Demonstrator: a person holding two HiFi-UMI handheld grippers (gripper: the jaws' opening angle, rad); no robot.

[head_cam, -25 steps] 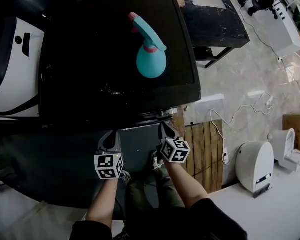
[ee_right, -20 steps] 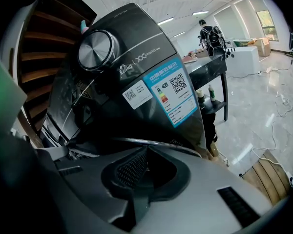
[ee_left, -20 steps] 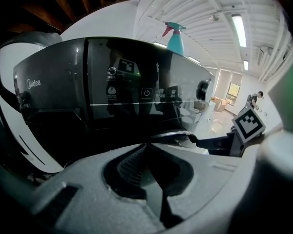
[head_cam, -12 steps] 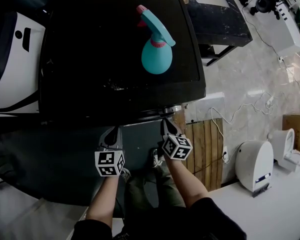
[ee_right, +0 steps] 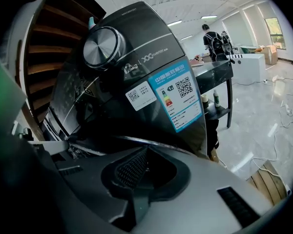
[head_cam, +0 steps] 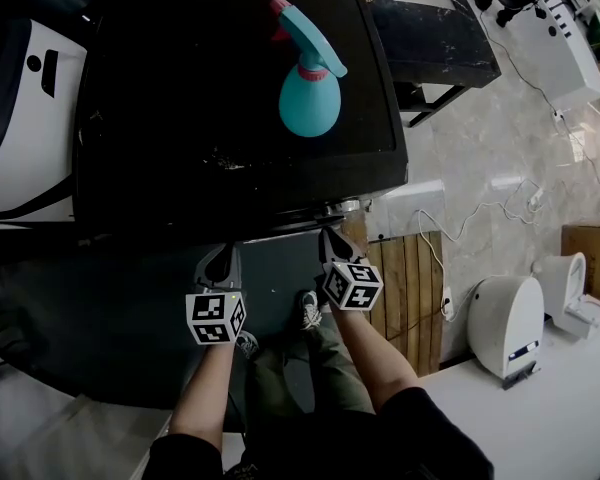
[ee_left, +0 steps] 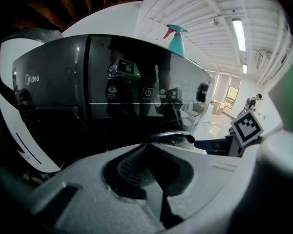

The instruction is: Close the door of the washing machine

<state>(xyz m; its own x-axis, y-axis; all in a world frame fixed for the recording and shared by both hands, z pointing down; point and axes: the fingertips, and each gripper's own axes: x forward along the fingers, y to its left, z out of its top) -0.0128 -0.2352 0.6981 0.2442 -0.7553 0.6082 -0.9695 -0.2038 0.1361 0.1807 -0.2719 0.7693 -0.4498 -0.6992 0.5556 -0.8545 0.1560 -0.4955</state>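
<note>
Black washing machine (head_cam: 230, 118) carries a teal spray bottle (head_cam: 308, 93); my left gripper (head_cam: 220, 260) and right gripper (head_cam: 330, 238) sit at its near edge, fingers (ee_left: 78, 179) pressed together, pinching nothing.

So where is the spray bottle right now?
In the head view, the teal spray bottle stands on the black top of the washing machine, right of centre and toward the far side.
</note>
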